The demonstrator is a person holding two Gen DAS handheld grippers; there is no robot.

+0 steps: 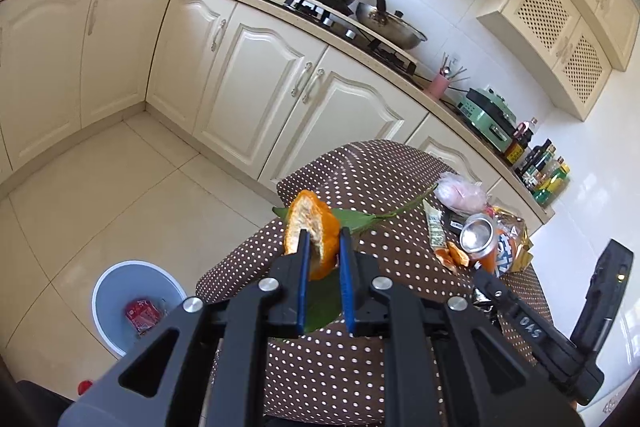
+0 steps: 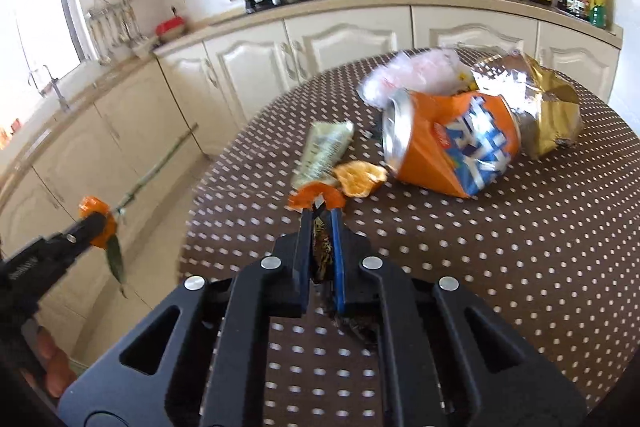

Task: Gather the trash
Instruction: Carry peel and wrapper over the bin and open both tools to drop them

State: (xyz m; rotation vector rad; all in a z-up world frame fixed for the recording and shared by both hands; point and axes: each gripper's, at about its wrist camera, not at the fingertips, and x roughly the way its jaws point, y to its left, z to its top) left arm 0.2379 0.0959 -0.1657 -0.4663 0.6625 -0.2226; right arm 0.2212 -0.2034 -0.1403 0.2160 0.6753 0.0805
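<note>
Left gripper (image 1: 324, 247): clamped on an orange peel (image 1: 310, 233) with a leaf (image 1: 320, 303) pinched in too, held off the table's edge.
Right gripper (image 2: 320, 223): narrow, pinching a dark wrapper (image 2: 322, 251); a peel curl (image 2: 316, 197) sits at its tips, held or not I can't tell.
Bin (image 1: 134, 303): on the floor at 8 o'clock in the left view, a red packet (image 1: 142, 313) already inside.
Table (image 2: 500, 267): still to clear are the can (image 2: 452, 143) at 1 o'clock, gold bag (image 2: 544, 103) behind it, pink bag (image 2: 416, 67), green packet (image 2: 324, 151), peel bit (image 2: 360, 179).
Doing it well: swing the left hand squarely over the bin mouth, go low, then let go so peel and leaf drop together.
Watch: the leaf looks loose and could flutter wide.
</note>
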